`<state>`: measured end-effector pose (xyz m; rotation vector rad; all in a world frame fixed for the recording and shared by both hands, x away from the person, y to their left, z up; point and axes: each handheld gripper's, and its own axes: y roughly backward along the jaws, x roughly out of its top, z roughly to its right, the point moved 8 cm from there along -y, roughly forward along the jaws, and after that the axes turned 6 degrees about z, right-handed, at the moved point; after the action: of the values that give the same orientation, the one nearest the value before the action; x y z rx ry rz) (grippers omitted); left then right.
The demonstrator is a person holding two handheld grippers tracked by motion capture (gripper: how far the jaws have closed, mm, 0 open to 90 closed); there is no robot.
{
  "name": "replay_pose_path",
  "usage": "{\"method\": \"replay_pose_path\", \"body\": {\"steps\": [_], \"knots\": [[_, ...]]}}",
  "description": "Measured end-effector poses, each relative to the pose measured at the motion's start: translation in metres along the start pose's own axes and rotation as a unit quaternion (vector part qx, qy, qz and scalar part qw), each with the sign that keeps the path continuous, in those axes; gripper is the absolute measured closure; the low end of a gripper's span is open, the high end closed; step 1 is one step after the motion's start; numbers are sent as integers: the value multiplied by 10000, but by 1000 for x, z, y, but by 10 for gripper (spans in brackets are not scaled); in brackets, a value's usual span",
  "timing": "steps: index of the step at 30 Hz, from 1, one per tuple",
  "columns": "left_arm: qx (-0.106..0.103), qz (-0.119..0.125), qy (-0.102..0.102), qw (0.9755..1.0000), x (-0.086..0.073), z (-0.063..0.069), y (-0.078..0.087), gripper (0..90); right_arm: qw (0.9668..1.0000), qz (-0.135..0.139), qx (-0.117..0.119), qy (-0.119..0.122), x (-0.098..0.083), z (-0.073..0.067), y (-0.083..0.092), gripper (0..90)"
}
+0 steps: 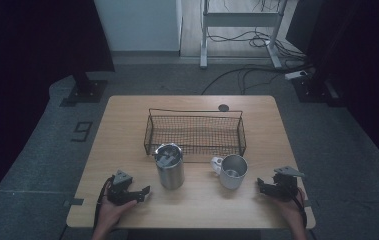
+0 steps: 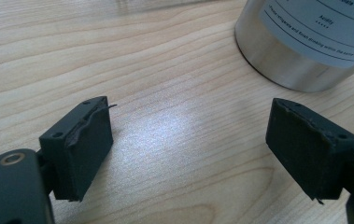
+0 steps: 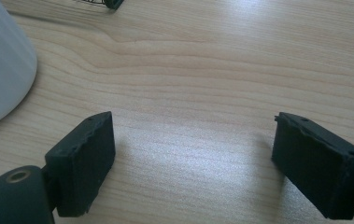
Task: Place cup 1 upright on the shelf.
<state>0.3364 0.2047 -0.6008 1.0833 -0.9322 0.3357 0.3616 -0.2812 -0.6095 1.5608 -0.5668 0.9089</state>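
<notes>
Resting on table [image 1: 197, 200], both empty and agape: left gripper [image 1: 146, 192] beside steel tumbler [image 1: 170, 167], right gripper [image 1: 260, 184] beside mug [image 1: 233, 171].

Steel tumbler [image 2: 305, 42], left gripper view: white label with small dark print. One word reads roughly "Ability", with a row of small marks beneath it; under that a curved line of fine print, too small to make out. Fragments of other words at the label's right edge, cut off.

Floor [image 1: 42, 140], high view: a dark figure "9" [image 1: 81, 131] beside the table's far left corner.
</notes>
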Motion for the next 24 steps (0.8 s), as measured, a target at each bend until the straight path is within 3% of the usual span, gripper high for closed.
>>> {"method": "replay_pose_path", "body": {"steps": [7, 10, 15, 19, 21, 24], "knots": [[-32, 181, -78, 9998, 6, 3, 5, 150, 10000, 0, -67, -51, 0, -1, 1, 138], [-28, 295, -18, 9996, 11, 2, 10, 150, 9999, 0, -78, -81, -1, -1, 1, 138], [29, 537, 6, 9986, 16, 5, 20, 154, 9999, 22, -85, -112, -1, 1, 2, 143], [221, 688, -187, 9972, 23, 5, 27, 186, 10000, 16, -14, -90, 0, 4, 1, 142], [282, 749, -182, 9966, 24, 5, 28, 209, 9999, 28, -16, -111, 0, 5, 1, 143], [224, 736, -138, 9969, 25, 8, 29, 205, 9998, 31, -80, -177, -1, 11, 3, 146]]}}
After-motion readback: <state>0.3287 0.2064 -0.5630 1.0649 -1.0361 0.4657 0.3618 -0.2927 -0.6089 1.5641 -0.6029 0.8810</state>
